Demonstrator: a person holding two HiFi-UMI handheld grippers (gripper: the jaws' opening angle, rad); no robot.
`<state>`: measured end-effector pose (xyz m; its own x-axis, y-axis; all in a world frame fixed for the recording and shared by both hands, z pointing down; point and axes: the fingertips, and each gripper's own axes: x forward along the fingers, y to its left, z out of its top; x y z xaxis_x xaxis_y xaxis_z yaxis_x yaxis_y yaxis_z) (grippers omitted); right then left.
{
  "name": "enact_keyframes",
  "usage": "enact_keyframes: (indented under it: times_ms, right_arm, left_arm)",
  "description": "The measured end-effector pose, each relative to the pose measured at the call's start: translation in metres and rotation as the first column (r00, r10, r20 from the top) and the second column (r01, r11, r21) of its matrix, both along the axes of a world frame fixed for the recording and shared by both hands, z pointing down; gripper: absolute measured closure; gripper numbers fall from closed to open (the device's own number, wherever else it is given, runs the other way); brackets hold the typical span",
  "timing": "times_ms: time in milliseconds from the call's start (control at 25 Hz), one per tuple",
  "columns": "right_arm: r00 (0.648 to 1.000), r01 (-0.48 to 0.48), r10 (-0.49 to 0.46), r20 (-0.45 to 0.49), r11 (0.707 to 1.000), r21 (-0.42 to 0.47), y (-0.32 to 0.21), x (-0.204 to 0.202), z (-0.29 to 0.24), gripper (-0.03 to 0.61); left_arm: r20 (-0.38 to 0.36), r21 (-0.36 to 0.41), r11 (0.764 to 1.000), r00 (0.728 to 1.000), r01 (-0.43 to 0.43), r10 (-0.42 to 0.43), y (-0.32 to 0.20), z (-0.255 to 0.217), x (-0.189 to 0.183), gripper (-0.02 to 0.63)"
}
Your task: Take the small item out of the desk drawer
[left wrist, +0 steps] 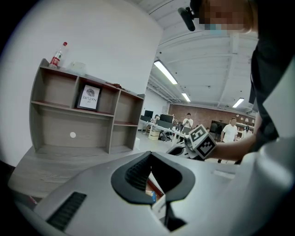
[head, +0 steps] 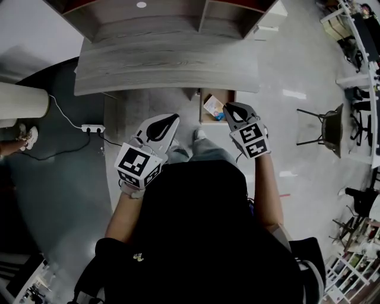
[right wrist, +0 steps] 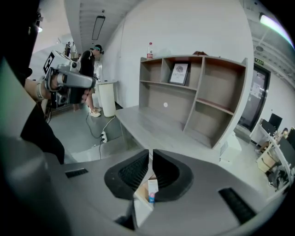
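Note:
Under the grey desk (head: 166,65) a wooden drawer (head: 202,108) stands pulled out. In it lies a small white box with a blue end (head: 212,107). My right gripper (head: 226,107) hovers just right of the drawer, tips over its edge, shut on nothing. Through the hollow of its jaws the box (right wrist: 151,189) shows below in the right gripper view. My left gripper (head: 175,119) hangs left of the drawer, above the floor, also shut and empty. In the left gripper view the tips (left wrist: 150,155) meet and a bit of the box (left wrist: 151,196) peeks through.
A shelf unit (head: 166,18) stands on the back of the desk, with a bottle (right wrist: 150,50) on top. A power strip (head: 92,127) and cable lie on the floor at left. A chair (head: 323,127) stands at right. People stand in the far office.

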<state>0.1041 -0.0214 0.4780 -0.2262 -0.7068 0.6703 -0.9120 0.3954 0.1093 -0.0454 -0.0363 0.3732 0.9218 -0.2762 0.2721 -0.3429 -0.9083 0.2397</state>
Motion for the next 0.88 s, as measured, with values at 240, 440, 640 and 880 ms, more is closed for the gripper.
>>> enact_keyframes:
  times_ms: [240, 440, 640, 880]
  right_arm:
    - [0.996, 0.082, -0.085, -0.016, 0.984, -0.160, -0.007, 0.020, 0.066, 0.495]
    - [0.992, 0.123, -0.127, 0.005, 0.951, -0.284, -0.016, 0.028, 0.129, 0.467]
    - [0.991, 0.122, -0.130, 0.000, 0.928, -0.352, -0.026, 0.038, 0.195, 0.377]
    - [0.992, 0.108, -0.127, -0.015, 0.893, -0.436, -0.033, 0.045, 0.257, 0.292]
  left_arm:
    - [0.024, -0.016, 0.997, 0.997, 0.069, -0.069, -0.007, 0.001, 0.012, 0.604]
    - [0.062, -0.040, 0.986, 0.985, 0.162, -0.159, -0.012, 0.009, 0.010, 0.604]
    - [0.113, -0.073, 0.964, 0.962, 0.257, -0.248, -0.009, 0.026, 0.005, 0.604]
    - [0.185, -0.114, 0.931, 0.928, 0.347, -0.323, 0.005, 0.042, -0.001, 0.604]
